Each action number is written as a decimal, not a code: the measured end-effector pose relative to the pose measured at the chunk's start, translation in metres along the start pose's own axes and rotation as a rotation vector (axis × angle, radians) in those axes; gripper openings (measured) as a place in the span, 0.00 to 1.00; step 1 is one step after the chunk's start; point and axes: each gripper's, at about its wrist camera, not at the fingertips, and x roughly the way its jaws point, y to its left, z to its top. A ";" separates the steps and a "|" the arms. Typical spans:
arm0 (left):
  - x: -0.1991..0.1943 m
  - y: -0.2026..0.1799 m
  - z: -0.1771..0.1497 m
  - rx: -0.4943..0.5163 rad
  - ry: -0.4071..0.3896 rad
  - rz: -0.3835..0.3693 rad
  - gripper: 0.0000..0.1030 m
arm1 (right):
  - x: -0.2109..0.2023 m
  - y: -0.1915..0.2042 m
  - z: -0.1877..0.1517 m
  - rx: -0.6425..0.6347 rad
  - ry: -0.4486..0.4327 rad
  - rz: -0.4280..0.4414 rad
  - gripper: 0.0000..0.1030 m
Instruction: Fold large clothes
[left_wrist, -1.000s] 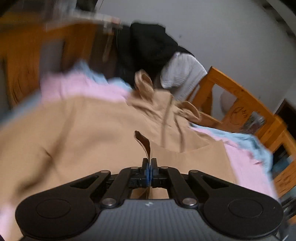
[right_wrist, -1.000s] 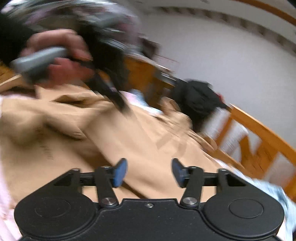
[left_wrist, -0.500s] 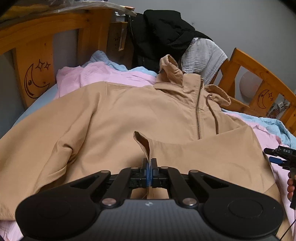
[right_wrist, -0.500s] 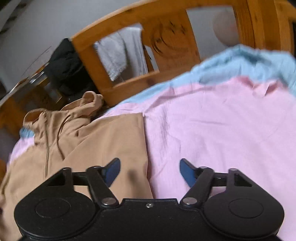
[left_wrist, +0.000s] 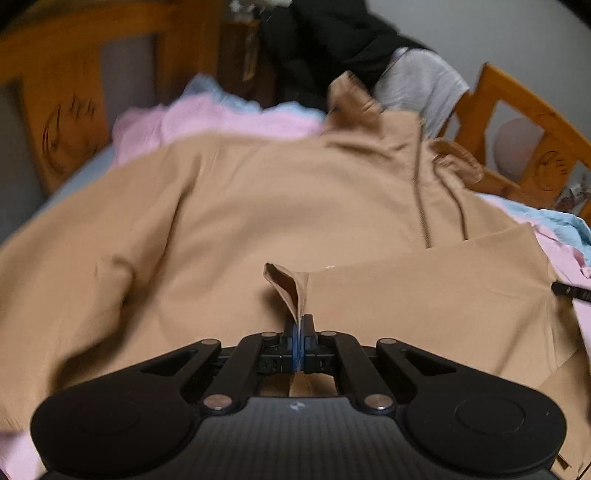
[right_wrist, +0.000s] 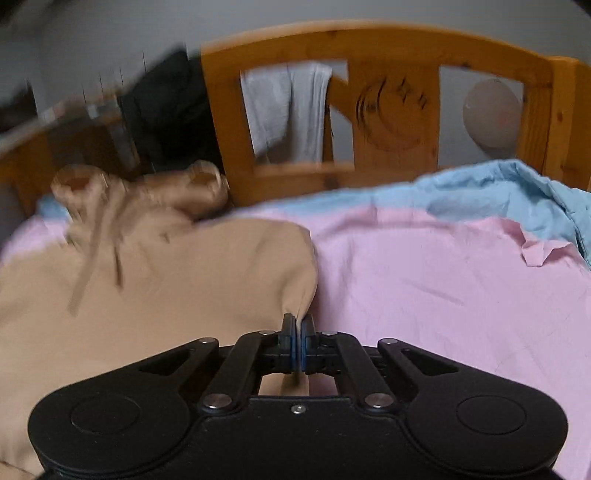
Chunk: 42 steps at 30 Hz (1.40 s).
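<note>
gripping tan jacket (left_wrist: 258, 206), no legible labels

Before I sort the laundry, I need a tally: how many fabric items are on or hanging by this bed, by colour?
Tan: 1, the tan zip jacket, pinched by the left gripper and right gripper
Pink: 1, the pink sheet
Light blue: 1, the light blue sheet
Black: 1, the black garment
Grey-white: 1, the grey-white cloth
Total: 5
</note>
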 end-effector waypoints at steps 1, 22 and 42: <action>0.001 0.001 -0.002 0.000 0.004 -0.001 0.01 | 0.008 0.004 -0.006 -0.024 0.009 -0.018 0.01; -0.231 0.117 -0.144 -0.565 -0.255 0.153 0.98 | -0.152 0.127 -0.057 -0.233 -0.174 0.289 0.89; -0.198 0.205 -0.187 -1.491 -0.447 0.218 0.04 | -0.187 0.215 -0.100 -0.392 -0.118 0.496 0.93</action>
